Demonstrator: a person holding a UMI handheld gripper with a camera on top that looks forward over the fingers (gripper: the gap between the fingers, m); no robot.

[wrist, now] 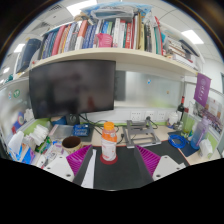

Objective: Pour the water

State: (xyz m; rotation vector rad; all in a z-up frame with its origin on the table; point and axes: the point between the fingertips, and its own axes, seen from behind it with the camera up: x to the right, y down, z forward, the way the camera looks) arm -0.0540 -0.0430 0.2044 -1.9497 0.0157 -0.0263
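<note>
The gripper is being held spread, its two fingers seen rising from below with their purple pads turned inward, and nothing is being pressed between them. A bottle is being kept upright on the white desk, its long axis running vertically and its orange cap pointing straight up. It is standing between the fingers, toward their tips, with a gap being left on either side, so that it is resting on its own base and is not being gripped. A label is being shown on its pale body, though the print is too small to be read.

Left of the bottle, a dark round bowl-like object is being seen on the desk, near a heap of blue and green packets. Behind the bottle, a large dark monitor is being displayed against the wall, and above it a shelf is being filled with a row of upright books. To the right, beyond the right finger, a blue tray or box and some small metal parts are lying on the desk, well apart from the bottle.
</note>
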